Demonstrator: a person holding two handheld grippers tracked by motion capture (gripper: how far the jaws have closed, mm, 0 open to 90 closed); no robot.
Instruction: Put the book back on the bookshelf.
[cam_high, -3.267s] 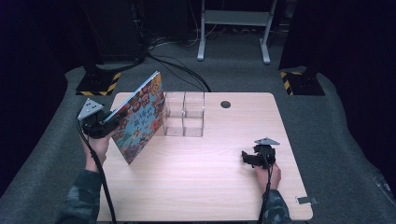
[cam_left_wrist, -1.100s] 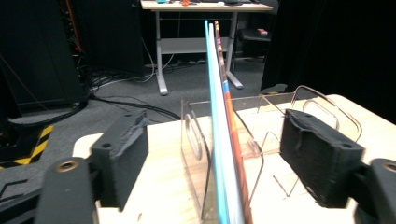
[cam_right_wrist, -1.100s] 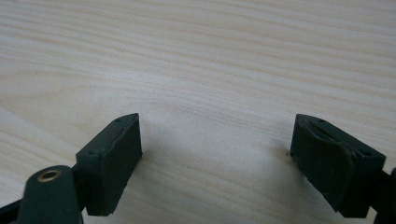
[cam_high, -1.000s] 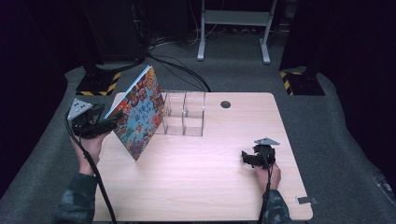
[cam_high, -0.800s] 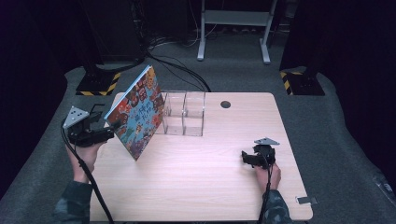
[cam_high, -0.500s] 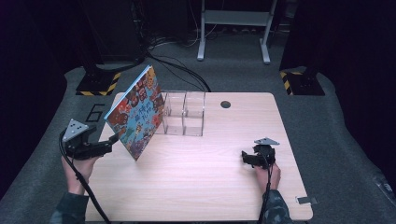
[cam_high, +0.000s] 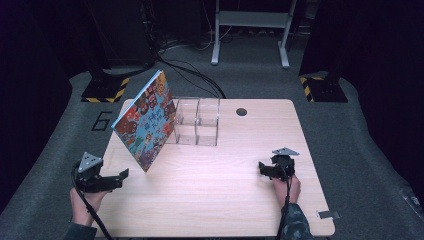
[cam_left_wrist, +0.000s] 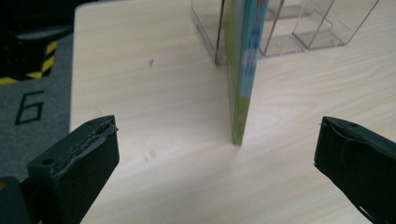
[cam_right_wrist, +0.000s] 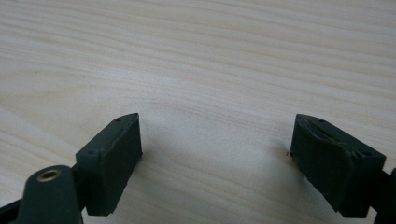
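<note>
Leaning against the clear organizer (cam_high: 196, 121) left of frame centre, the picture book (cam_high: 145, 122) looks placed; left gripper (cam_high: 119, 176), jaws just opened, and right gripper (cam_high: 262, 169) both stand released, empty.

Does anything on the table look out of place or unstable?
Yes. The picture book stands tilted on one bottom corner, leaning against the clear organizer rather than sitting inside a compartment. The left tool is open and apart from it, so nothing holds it.
</note>
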